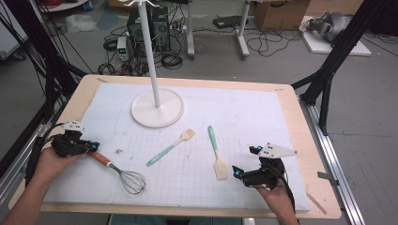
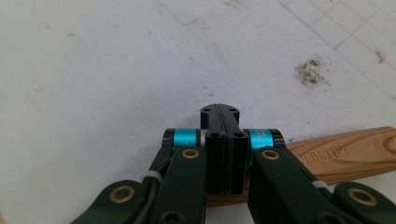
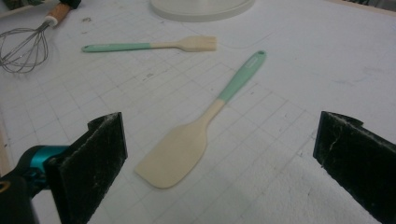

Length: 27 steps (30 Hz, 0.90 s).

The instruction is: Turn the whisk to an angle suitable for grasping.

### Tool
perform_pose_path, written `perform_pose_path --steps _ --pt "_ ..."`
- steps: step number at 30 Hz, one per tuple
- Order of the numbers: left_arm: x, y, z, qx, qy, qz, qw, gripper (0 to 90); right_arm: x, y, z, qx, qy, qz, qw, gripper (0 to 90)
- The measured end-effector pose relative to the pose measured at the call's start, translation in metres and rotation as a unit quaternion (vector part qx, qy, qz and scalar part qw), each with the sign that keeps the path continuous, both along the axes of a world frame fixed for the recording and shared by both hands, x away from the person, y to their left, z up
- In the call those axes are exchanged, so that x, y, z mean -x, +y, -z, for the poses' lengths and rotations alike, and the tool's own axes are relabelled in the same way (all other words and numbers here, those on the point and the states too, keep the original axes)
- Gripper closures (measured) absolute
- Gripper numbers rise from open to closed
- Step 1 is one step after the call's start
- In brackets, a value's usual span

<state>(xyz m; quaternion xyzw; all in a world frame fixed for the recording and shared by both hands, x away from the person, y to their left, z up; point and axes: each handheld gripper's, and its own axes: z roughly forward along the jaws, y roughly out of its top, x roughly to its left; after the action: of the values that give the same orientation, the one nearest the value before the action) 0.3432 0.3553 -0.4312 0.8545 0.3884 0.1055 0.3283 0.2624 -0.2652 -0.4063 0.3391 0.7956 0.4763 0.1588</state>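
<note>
Worktop (image 1: 300, 140) of pale wood, covered by a white mat (image 1: 244, 112) with a thin grid drawn on it. White stand (image 1: 157, 108) with a round base and a tall pole, near the far middle of the mat.

Left hand-held gripper (image 1: 89, 146) low at the left edge of the mat, held in a hand. Jaws pressed flat together in the left gripper view, with nothing between them. Wooden handle of a whisk (image 1: 123, 172) right under those jaws, maybe touching, hard to tell. Wire end of the whisk pointing toward the near middle of the mat.

Right hand-held gripper (image 1: 236, 172) low at the near right, held in the other hand. Jaws spread wide apart and empty, aimed at a spatula (image 3: 196, 128).

Spatula with a cream blade and a mint green handle, flat on the mat, just in front of the open jaws, blade end nearest. Pastry brush (image 1: 170, 146) with a mint green handle too, flat between whisk and spatula, apart from both. Small dark smudge (image 2: 310, 72) of dirt on the mat near the whisk.
</note>
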Motion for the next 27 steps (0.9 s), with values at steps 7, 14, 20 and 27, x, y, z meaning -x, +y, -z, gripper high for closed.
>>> perform_pose_path --steps 7,14,20,27 --pt "0.004 0.003 -0.001 -0.004 0.003 0.007 1.0 89.1 0.0 0.0 0.0 0.001 0.0 -0.001 1.0 1.4" --pt "0.007 0.004 -0.003 -0.006 0.003 0.01 0.9999 89.1 0.0 0.0 0.0 0.001 -0.001 0.0 1.0 1.5" --pt "0.011 0.007 -0.003 -0.004 0.002 0.013 0.9999 89.1 0.0 0.001 0.0 0.001 -0.001 -0.002 1.0 1.4" --pt "0.017 0.009 -0.002 -0.003 0.002 0.018 0.9998 89.1 0.0 0.001 0.0 0.002 0.0 -0.002 1.0 1.5"
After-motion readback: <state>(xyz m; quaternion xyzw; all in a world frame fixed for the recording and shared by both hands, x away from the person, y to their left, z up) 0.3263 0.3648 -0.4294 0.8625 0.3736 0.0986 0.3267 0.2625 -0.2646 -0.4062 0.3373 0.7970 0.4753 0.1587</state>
